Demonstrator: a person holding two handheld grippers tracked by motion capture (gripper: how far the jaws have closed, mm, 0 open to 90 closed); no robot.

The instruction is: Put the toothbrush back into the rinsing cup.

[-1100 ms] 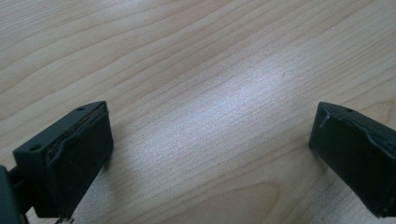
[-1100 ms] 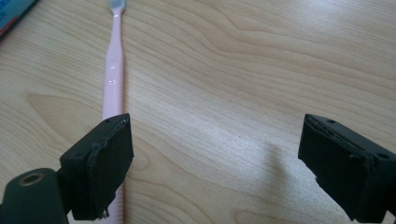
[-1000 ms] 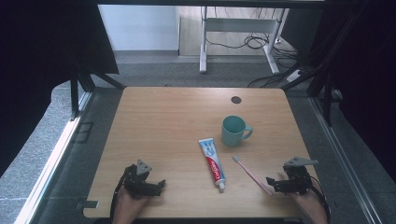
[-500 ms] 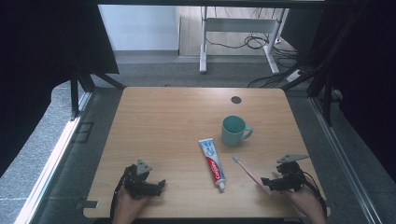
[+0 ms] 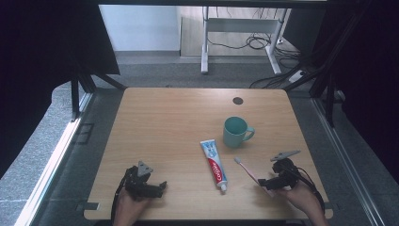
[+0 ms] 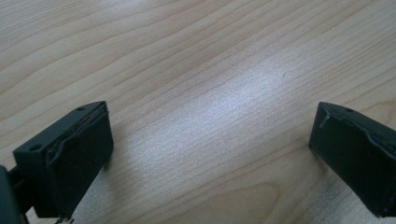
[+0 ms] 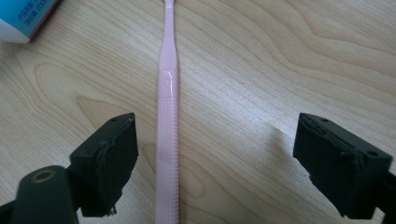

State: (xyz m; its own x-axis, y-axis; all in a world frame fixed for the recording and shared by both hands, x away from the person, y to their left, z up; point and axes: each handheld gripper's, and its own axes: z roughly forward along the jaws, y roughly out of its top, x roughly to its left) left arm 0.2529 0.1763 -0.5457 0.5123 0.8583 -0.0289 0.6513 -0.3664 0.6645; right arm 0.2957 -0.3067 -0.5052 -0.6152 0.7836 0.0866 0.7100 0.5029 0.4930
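The pink toothbrush [image 7: 167, 140] lies flat on the bench [image 5: 164, 122], between the right gripper [image 7: 215, 163]'s spread fingers, which have just been closing. Pickup is judged underway; centring, then closure, is required. The left gripper [image 6: 210, 154] rests open, empty.

A pale pink toothbrush [image 7: 167, 121] lies on a light wood-grain bench [image 5: 164, 122]. The toothpaste [image 5: 215, 164] tube is white with blue and red print. The mug [image 5: 235, 132] is teal. Both grippers' jaws are black.
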